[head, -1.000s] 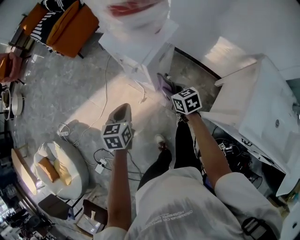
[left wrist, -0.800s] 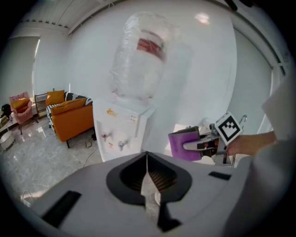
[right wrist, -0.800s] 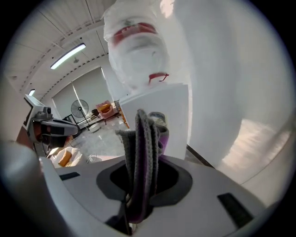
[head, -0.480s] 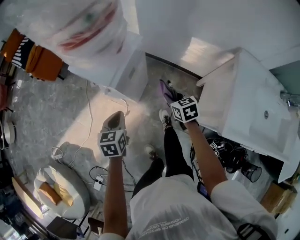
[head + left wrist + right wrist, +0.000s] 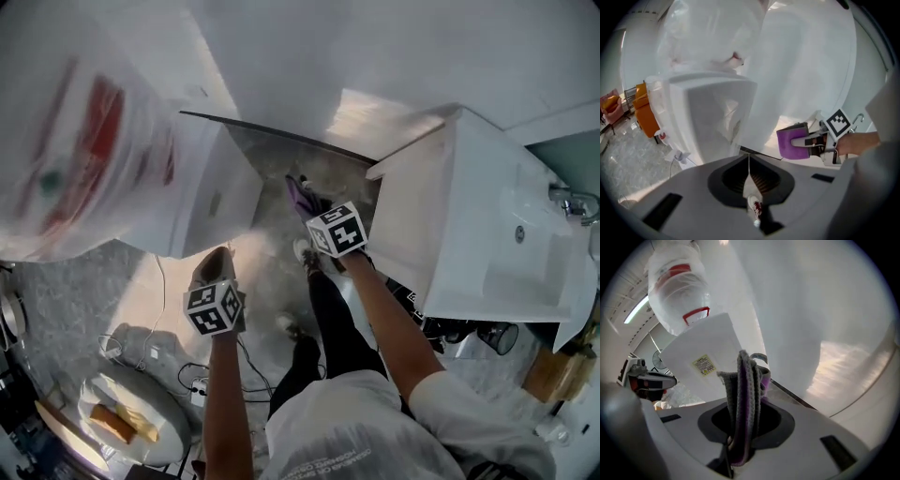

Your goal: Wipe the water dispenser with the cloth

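Two grippers hover near the water dispenser (image 5: 705, 380), which stands ahead of both jaws. The right gripper (image 5: 740, 437) has its jaws clamped on the cloth (image 5: 746, 390). The left gripper (image 5: 749, 185) has its jaws closed and empty. Wiping seems not yet begun.

Beyond the left gripper (image 5: 217, 257) fingers, we see the bottle (image 5: 84, 159) only as blur, cut off at the edge.

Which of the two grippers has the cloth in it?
The right gripper: its jaws are clamped on the folded purple-and-grey cloth. The left gripper has its jaws shut with nothing between them.
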### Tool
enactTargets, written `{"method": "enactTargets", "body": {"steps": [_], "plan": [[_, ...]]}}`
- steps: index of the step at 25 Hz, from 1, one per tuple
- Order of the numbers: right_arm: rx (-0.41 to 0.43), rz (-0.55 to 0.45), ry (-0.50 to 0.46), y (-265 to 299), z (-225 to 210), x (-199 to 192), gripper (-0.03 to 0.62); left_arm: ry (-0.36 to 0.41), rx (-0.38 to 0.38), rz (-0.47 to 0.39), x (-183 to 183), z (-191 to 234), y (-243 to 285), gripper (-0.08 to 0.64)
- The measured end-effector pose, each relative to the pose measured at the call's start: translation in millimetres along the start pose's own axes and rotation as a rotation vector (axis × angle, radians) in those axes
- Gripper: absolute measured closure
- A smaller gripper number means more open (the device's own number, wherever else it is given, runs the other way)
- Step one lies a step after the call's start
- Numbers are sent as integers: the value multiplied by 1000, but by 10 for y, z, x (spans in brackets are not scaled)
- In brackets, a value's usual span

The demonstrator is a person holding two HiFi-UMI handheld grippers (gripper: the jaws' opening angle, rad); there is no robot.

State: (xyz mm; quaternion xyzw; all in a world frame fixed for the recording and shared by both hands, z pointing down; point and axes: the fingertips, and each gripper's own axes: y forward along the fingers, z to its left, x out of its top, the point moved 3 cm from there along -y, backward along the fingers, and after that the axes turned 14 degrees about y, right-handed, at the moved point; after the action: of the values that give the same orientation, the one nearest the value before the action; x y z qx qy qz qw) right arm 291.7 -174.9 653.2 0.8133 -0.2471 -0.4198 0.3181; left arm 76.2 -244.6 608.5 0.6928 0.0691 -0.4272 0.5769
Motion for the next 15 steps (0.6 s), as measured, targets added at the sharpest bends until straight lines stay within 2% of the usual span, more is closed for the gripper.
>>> {"method": "enactTargets", "body": {"steps": [6,10,15], "plan": [[36,80,43,584,-271,113,505,40,-30,97,-23,-58,604,541],[79,135,58,1082,-449,155,505,13,-47,160,-154,-97,1083,541],[165,186,123,1661,-575,197,505,-21,-61,220,-287,-121,1526,540]]}}
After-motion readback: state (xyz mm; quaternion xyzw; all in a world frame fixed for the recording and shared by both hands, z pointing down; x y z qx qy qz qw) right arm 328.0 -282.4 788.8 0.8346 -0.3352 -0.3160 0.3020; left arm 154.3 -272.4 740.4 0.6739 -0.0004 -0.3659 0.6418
